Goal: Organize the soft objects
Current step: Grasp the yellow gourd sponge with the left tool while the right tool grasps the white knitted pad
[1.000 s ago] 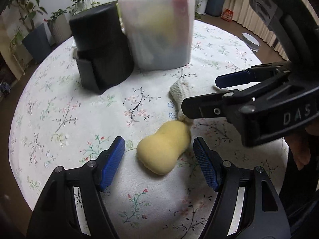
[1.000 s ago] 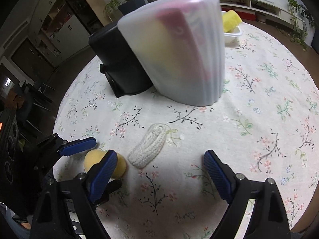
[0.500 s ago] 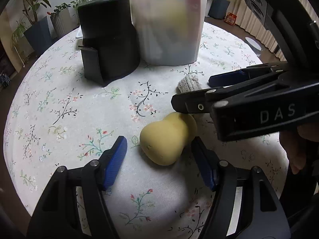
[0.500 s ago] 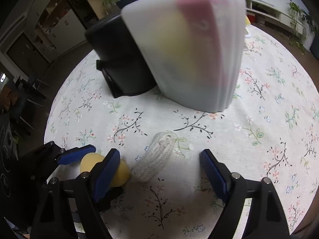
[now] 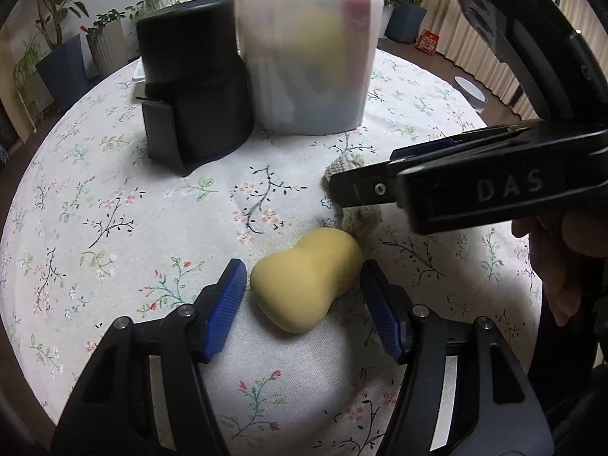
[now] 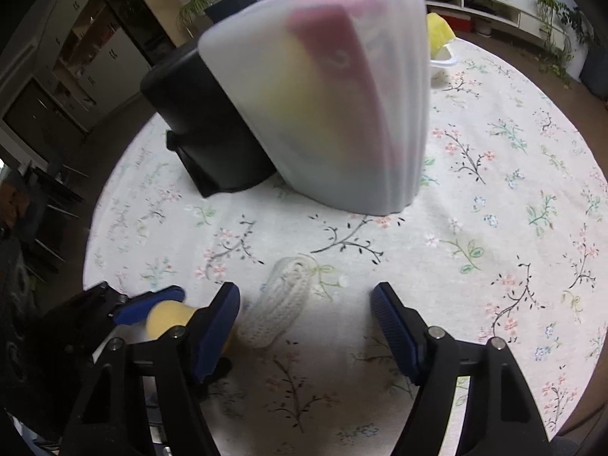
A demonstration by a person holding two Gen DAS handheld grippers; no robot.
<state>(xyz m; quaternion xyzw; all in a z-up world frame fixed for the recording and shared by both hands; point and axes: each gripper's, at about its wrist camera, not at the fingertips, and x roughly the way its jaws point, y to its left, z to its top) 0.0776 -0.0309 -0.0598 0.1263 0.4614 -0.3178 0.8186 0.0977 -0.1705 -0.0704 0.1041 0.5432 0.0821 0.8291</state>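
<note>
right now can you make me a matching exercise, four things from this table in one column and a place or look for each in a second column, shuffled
Things:
1. yellow sponge
2. knitted white piece
3. black container
4. frosted container

Descriptions:
A. translucent, pink and yellow shapes showing through
B. between the open jaws of the left gripper
C. opaque and dark, standing beside the translucent one
D. on the cloth between the open jaws of the right gripper

Pairs: 1-B, 2-D, 3-C, 4-A
</note>
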